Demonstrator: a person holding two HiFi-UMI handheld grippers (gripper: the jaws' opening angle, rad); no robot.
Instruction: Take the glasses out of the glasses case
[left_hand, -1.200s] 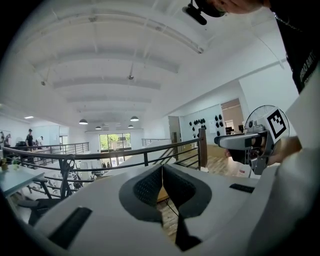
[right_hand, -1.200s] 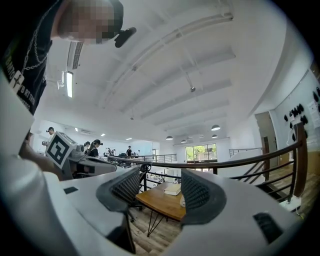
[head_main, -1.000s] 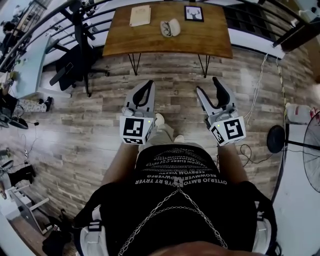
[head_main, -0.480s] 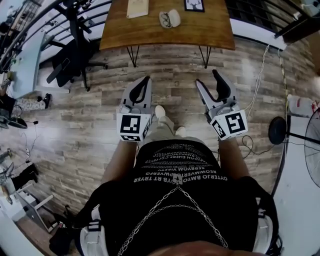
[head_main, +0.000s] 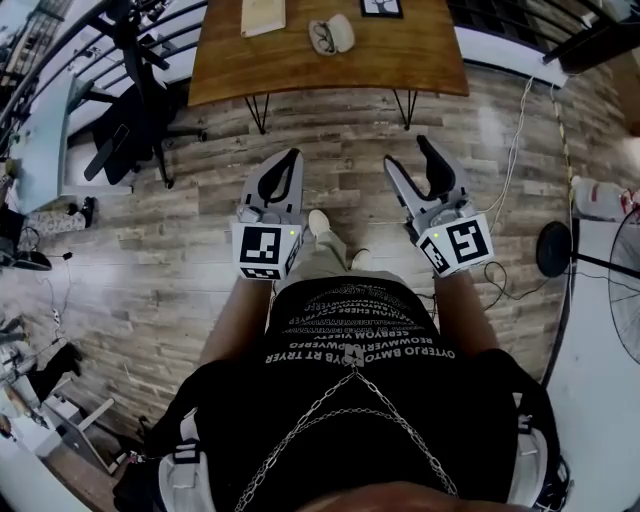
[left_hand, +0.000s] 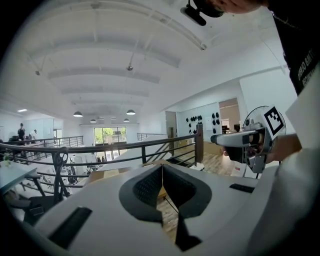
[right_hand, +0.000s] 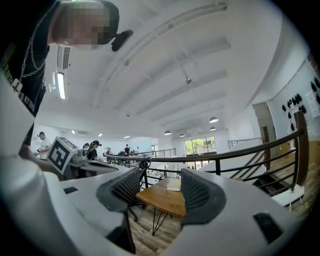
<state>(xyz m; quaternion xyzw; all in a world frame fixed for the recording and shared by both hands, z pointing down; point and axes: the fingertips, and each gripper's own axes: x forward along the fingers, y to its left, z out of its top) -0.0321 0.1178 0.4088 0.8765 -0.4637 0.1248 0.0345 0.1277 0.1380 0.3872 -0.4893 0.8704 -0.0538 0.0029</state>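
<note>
A white glasses case (head_main: 333, 35) lies open on the wooden table (head_main: 400, 60) at the top of the head view, with dark-rimmed glasses (head_main: 322, 38) in its left half. Both grippers hang over the wooden floor, well short of the table. My left gripper (head_main: 288, 165) is shut, its black pads meeting with nothing between them (left_hand: 161, 170). My right gripper (head_main: 410, 155) is open and empty; between its jaws (right_hand: 162, 187) I see the table (right_hand: 162, 200) some way ahead. The case is not visible in either gripper view.
A tan notebook (head_main: 262, 15) and a framed picture (head_main: 381, 7) also lie on the table. A black office chair (head_main: 135, 130) stands left of it. A cable (head_main: 515, 170), a round black stand base (head_main: 552, 250) and a fan (head_main: 628, 300) are at the right. Railings run behind the table.
The table with the case has slid toward the top edge of the head view. Both grippers keep the same pose, left shut and right open.
</note>
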